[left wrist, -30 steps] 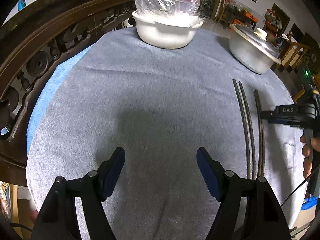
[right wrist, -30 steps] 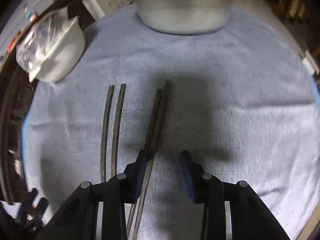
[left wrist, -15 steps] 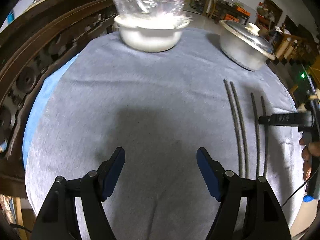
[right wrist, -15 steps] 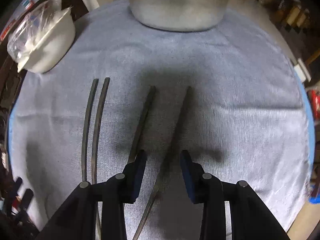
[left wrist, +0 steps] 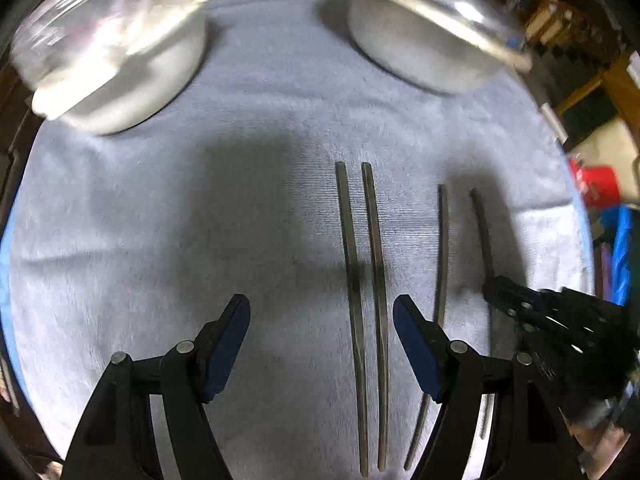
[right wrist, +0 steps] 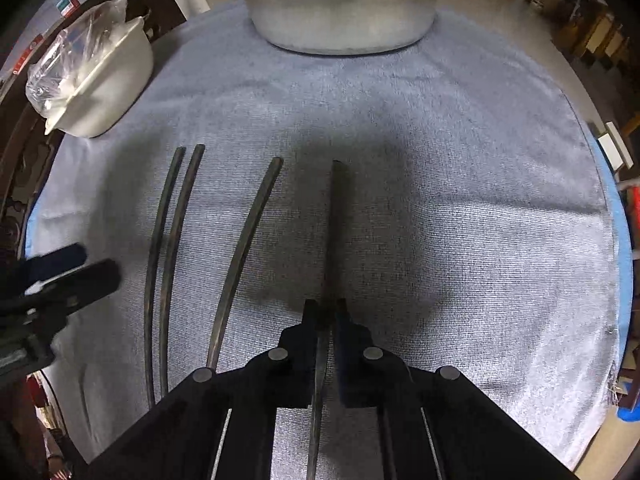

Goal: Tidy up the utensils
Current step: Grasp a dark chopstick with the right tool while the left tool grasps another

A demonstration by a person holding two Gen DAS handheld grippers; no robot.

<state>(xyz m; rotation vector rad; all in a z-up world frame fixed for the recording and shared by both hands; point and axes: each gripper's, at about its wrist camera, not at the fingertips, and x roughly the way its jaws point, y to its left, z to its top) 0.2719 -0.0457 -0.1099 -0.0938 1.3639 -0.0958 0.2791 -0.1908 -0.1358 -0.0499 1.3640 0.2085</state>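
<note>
Several dark chopsticks lie on the grey cloth [left wrist: 140, 220]. A close pair [left wrist: 364, 264] lies between my left fingers' line, nearer the right finger; it also shows in the right wrist view [right wrist: 168, 240]. My left gripper [left wrist: 322, 312] is open and empty above them. A third chopstick [right wrist: 244, 248] lies alone, also in the left wrist view [left wrist: 442, 248]. My right gripper [right wrist: 324, 308] is shut on the fourth chopstick [right wrist: 336, 216], which points away toward the metal pot. The right gripper also shows in the left wrist view [left wrist: 496, 292].
A white bowl [right wrist: 100, 80] with a plastic bag in it stands at the back left. A lidded metal pot [right wrist: 344, 16] stands at the back. Dark carved wood borders the table's left edge. The cloth ends near the right edge [right wrist: 600, 200].
My right gripper has closed on the rightmost chopstick. My left gripper has swung right and now hovers over the left pair.
</note>
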